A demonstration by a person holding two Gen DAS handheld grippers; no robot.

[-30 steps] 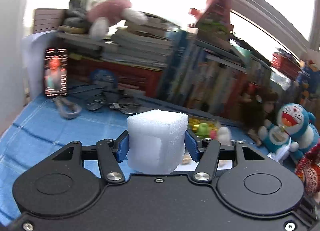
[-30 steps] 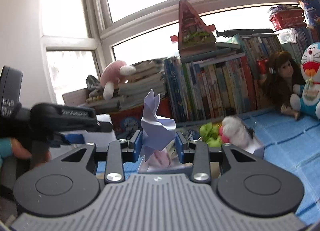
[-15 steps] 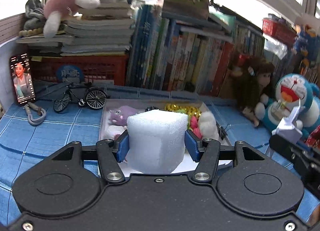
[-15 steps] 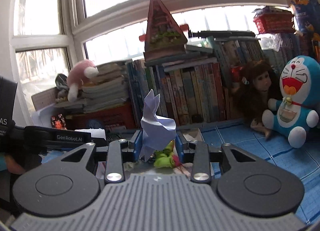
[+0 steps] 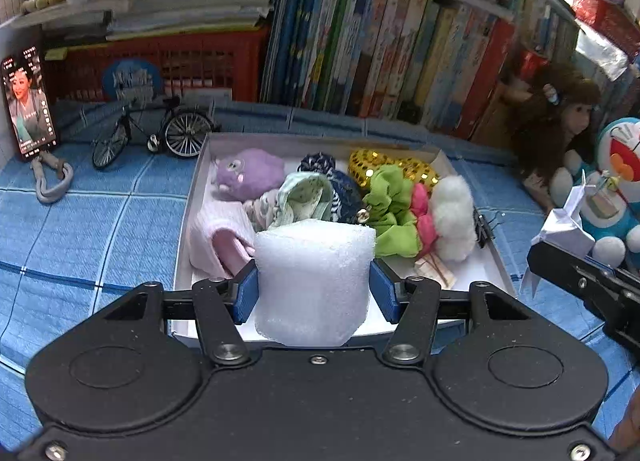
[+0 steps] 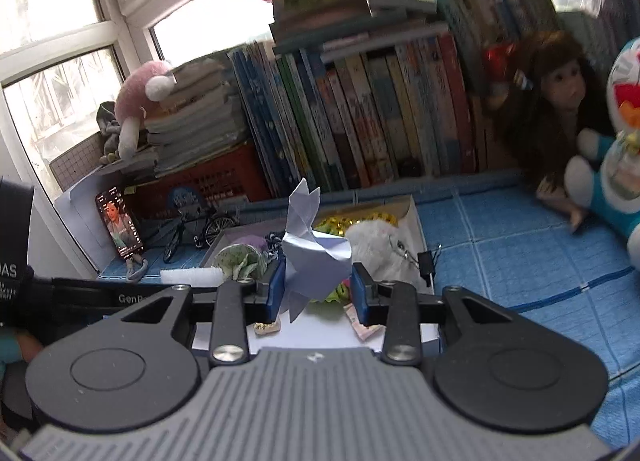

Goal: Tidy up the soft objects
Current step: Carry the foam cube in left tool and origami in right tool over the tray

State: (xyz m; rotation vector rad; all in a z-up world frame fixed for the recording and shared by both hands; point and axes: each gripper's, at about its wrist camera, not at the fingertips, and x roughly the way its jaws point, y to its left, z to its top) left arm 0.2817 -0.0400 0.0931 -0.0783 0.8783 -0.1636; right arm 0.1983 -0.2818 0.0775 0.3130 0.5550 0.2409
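While a foam block is pinched by the left gripper over the box, a paper figure is clamped in the right gripper.

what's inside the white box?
White box holds a purple plush, pink cloth, green scrunchie and white pompom; the foam block hides the near floor.
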